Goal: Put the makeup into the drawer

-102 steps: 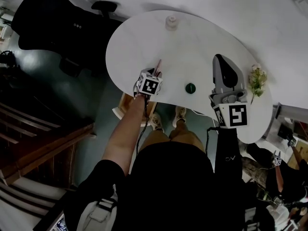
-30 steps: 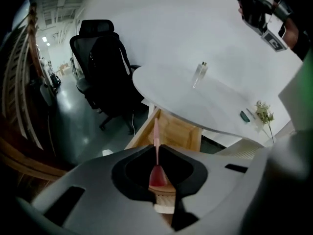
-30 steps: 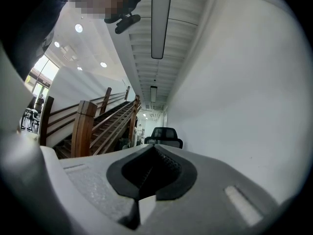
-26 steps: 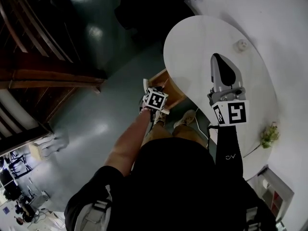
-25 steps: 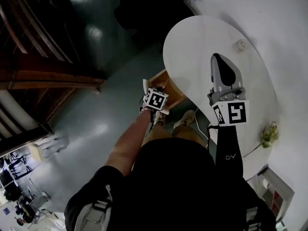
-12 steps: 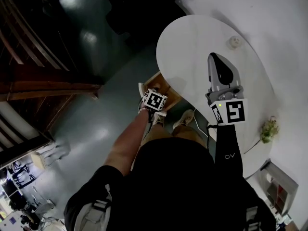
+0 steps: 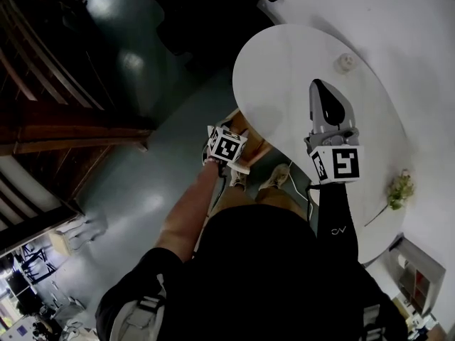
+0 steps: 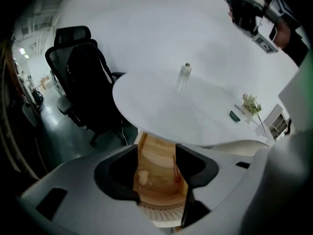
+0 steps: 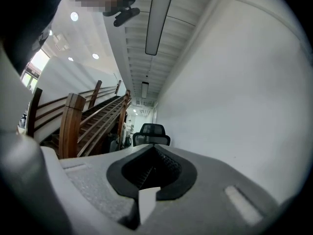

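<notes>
The wooden drawer [image 7: 249, 135] stands pulled out from under the white table [image 7: 298, 69]. My left gripper [image 7: 229, 136] hangs just above it. In the left gripper view the left gripper [image 8: 156, 153] is open; its jaws have just been opening and nothing is between them. Through the gap I see the drawer [image 8: 154, 155] with a thin reddish makeup stick [image 8: 175, 169] along its right side and a pale lump [image 8: 143, 176] at the left. My right gripper [image 7: 323, 94] floats over the table, pointing level. In its own view the right gripper [image 9: 151, 173] is shut and empty.
A clear bottle [image 8: 184, 75], a small dark item [image 8: 234, 116] and a sprig of flowers [image 8: 252, 103] stand on the table. A black office chair [image 8: 78, 77] sits left of the table. A wooden staircase [image 7: 64, 126] runs along the left. The person's shoes [image 7: 281, 175] are under the table edge.
Four seconds ago my left gripper held a pink stick over the table; now it is over the drawer without it. Over the last half second it rose a little. The right gripper stayed put.
</notes>
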